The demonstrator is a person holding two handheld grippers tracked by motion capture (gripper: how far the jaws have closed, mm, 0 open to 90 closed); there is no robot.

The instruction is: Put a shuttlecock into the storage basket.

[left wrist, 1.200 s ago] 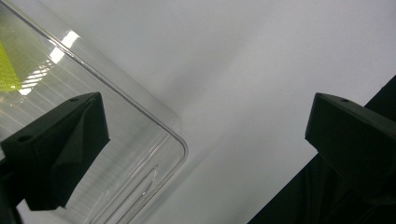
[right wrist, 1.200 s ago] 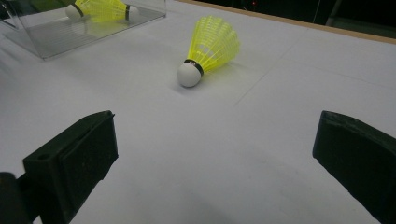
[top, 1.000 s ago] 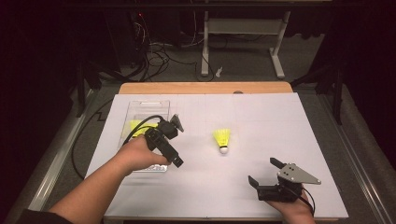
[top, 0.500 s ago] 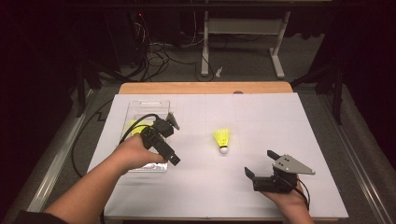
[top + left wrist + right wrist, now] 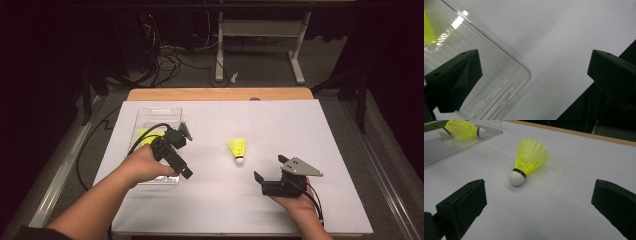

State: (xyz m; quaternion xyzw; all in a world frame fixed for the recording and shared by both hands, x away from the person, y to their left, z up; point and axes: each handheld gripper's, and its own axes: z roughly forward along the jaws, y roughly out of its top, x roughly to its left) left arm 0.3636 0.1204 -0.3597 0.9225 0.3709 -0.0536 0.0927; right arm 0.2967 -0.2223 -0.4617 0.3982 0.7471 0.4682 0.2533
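Note:
A yellow shuttlecock (image 5: 238, 148) with a white cork lies on its side on the white sheet (image 5: 300, 125) near the middle. In the right gripper view this shuttlecock (image 5: 530, 160) lies ahead between the wide-apart jaws, cork toward me. My right gripper (image 5: 270, 168) is open, a little short and to the right of it, with nothing between its jaws. My left gripper (image 5: 187, 151) is open over the near right corner of a clear plastic tray (image 5: 165, 116). The tray corner (image 5: 524, 72) shows between its jaws. A second yellow shuttlecock (image 5: 148, 137) lies in the tray.
The tray (image 5: 454, 145) with the second shuttlecock (image 5: 461, 128) stands at the left of the sheet. A wooden table edge (image 5: 220, 94) runs along the back. Black cables (image 5: 100, 150) trail off the table's left side.
My right gripper has moved forward and left, closer to the loose shuttlecock. The left gripper has hardly shifted over the tray.

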